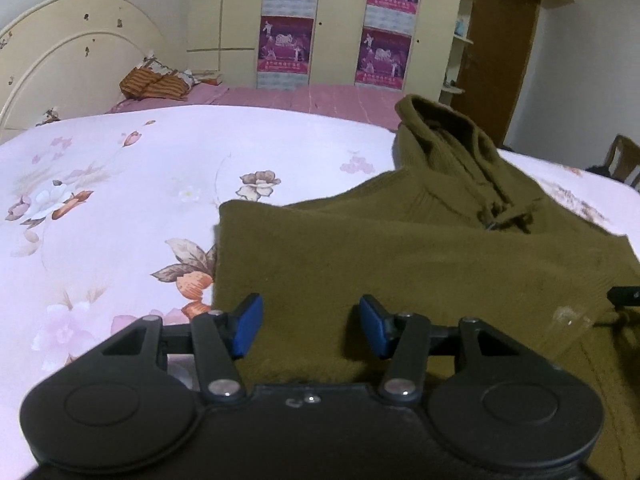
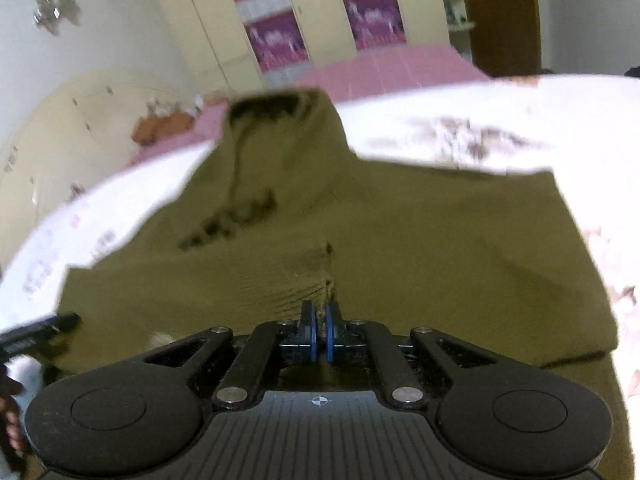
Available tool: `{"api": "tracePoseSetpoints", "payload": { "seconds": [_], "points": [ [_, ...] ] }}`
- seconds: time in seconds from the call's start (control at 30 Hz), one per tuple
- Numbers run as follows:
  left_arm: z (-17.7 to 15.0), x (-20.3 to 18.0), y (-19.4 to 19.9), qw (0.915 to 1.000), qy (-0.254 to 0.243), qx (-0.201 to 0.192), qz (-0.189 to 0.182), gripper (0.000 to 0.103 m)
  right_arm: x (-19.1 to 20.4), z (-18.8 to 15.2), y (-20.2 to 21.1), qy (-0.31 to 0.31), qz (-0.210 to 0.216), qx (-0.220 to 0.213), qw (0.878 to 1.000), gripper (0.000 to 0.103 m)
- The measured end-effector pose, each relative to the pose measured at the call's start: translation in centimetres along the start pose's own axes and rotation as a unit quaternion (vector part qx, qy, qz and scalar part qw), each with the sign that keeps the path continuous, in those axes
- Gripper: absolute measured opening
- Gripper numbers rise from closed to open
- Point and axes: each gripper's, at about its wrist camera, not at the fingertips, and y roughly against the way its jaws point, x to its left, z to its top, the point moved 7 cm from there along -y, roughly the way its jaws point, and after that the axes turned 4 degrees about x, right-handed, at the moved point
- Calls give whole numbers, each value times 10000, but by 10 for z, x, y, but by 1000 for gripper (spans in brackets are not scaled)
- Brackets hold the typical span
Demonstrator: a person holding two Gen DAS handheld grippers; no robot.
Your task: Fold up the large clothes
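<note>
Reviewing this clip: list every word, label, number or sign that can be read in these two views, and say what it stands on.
No text can be read.
Posters on the wardrobe doors: a band of print under the picture, too small and blurred to read.
Left gripper, right gripper: only a small crosshair mark on the right one's body, no letters.
Olive garment, floral bedsheet: no lettering visible.

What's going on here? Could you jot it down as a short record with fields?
place: bed with a floral sheet, in a bedroom
garment: olive sweater, lying partly folded on the bed, collar at the far end
left gripper: open, blue pads apart above the sweater's near edge, not pinching it
right gripper: shut on a pinch of sweater cloth
behind: wardrobe with purple posters, brown door
</note>
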Motion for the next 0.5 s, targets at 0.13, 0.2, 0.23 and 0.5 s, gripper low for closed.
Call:
{"api": "tracePoseSetpoints", "payload": {
  "seconds": [0.13,0.2,0.23,0.5],
  "points": [
    [11,4,15,9999,-33,-107,1,55,0,8,13,12,-167,-150,9997,5],
    [26,6,28,9991,-20,-416,-16,73,3,19,32,140,-371,-496,9980,31],
    [35,5,29,9987,-71,-509,-48,73,8,25,40,225,-302,-695,9969,52],
    [45,-6,-30,9987,-457,175,-166,68,39,27,-22,1156,-400,81,9925,21]
  ]
}}
